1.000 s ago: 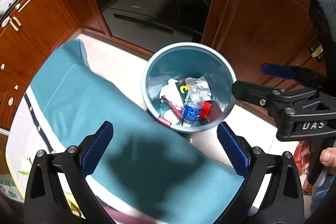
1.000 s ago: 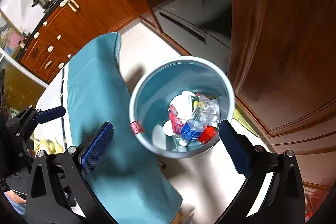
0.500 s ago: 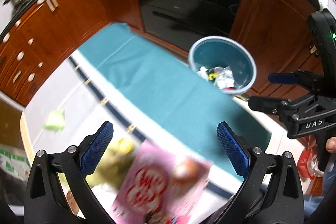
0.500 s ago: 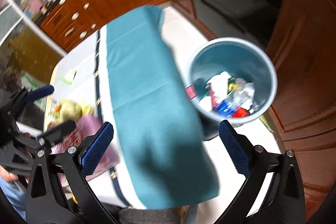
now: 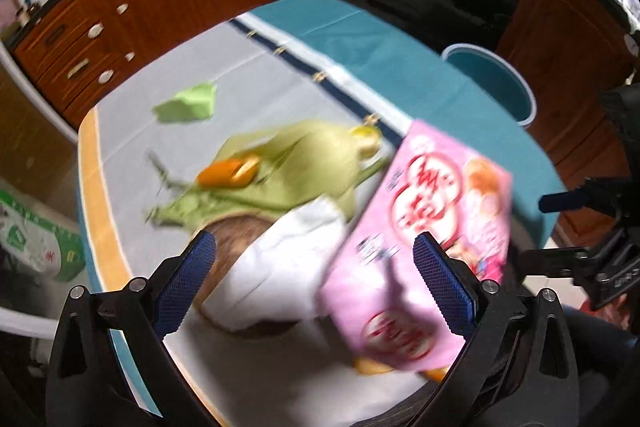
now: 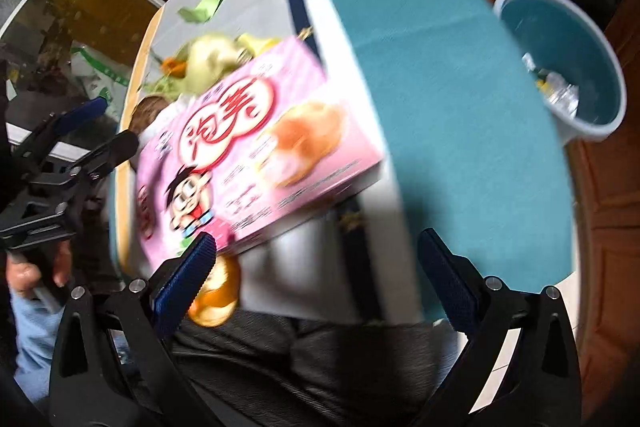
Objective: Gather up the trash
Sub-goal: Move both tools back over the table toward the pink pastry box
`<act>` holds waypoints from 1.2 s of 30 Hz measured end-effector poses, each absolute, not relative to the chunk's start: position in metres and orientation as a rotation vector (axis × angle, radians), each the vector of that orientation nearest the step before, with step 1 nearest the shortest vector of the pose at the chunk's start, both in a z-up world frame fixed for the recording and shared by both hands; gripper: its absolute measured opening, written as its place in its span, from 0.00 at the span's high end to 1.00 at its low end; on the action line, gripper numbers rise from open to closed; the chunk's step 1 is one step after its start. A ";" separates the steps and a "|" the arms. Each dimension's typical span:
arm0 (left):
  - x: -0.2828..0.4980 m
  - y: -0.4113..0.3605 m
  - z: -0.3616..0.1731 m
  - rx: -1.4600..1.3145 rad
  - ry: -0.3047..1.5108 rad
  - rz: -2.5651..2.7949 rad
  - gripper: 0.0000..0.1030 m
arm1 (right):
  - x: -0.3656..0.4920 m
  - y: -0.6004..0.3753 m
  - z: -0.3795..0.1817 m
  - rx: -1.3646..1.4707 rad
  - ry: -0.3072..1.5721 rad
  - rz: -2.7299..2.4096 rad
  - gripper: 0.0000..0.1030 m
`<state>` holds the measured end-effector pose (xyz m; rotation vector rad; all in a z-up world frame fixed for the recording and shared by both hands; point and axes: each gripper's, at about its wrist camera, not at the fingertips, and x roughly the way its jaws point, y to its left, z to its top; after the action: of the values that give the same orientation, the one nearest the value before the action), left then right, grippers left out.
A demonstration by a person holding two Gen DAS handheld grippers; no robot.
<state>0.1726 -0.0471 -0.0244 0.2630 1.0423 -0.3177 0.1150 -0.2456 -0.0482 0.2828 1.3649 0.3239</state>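
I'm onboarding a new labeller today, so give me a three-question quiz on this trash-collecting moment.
1. True or false: the left gripper is shut on the pink snack box.
2. Which lies farthest from the grippers on the table? A) green paper scrap B) orange peel C) white crumpled paper
3. Fill in: the blue bin stands on the ____, beyond the table's teal edge.

Key: 1 false, both the left and the right gripper are open and empty; 2 A; 3 floor.

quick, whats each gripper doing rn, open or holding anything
Left gripper: open, holding nothing, over the pink snack box and the white crumpled paper.
Right gripper: open, holding nothing, near the box's edge.
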 end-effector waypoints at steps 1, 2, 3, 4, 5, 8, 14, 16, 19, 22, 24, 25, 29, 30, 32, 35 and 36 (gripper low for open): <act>0.172 -0.042 -0.027 0.267 1.043 -0.306 0.04 | 0.112 -0.242 -0.050 0.288 1.372 0.326 0.06; 0.171 -0.041 -0.030 0.271 1.043 -0.298 0.04 | 0.110 -0.238 -0.051 0.293 1.381 0.329 0.06; 0.170 -0.036 -0.033 0.275 1.043 -0.289 0.04 | 0.109 -0.237 -0.052 0.299 1.388 0.332 0.06; 0.170 -0.033 -0.036 0.279 1.042 -0.282 0.04 | 0.106 -0.233 -0.054 0.308 1.398 0.337 0.06; 0.170 -0.030 -0.038 0.281 1.041 -0.278 0.04 | 0.104 -0.230 -0.056 0.317 1.406 0.344 0.06; 0.171 -0.028 -0.045 0.286 1.038 -0.274 0.04 | 0.103 -0.224 -0.063 0.352 1.436 0.358 0.06; 0.167 -0.019 -0.055 0.252 1.032 -0.304 0.04 | 0.110 -0.209 -0.077 0.424 1.468 0.384 0.06; 0.166 -0.016 -0.058 0.236 1.037 -0.318 0.04 | 0.114 -0.204 -0.081 0.436 1.474 0.390 0.06; 0.167 -0.012 -0.063 0.204 1.045 -0.342 0.04 | 0.121 -0.197 -0.090 0.463 1.489 0.398 0.06; 0.168 -0.009 -0.066 0.181 1.049 -0.363 0.04 | 0.126 -0.196 -0.089 0.481 1.468 0.403 0.06; 0.169 -0.009 -0.068 0.170 1.054 -0.383 0.04 | 0.130 -0.198 -0.087 0.510 1.446 0.397 0.06; 0.169 -0.009 -0.068 0.169 1.057 -0.393 0.04 | 0.131 -0.199 -0.084 0.524 1.428 0.396 0.06; 0.170 -0.014 -0.069 0.179 1.061 -0.420 0.04 | 0.138 -0.207 -0.058 0.554 1.296 0.400 0.06; 0.170 -0.016 -0.069 0.182 1.061 -0.427 0.04 | 0.139 -0.209 -0.051 0.555 1.273 0.397 0.06; 0.172 -0.019 -0.071 0.191 1.064 -0.438 0.04 | 0.143 -0.212 -0.042 0.565 1.241 0.397 0.06; 0.174 -0.024 -0.074 0.192 1.072 -0.453 0.03 | 0.149 -0.213 -0.041 0.527 1.245 0.389 0.06; 0.175 -0.024 -0.074 0.187 1.070 -0.448 0.03 | 0.151 -0.211 -0.043 0.507 1.257 0.371 0.06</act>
<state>0.1747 -0.0237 -0.0735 0.1866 1.0704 -0.4477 0.1507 -0.2108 -0.0432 0.5073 1.2571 0.3713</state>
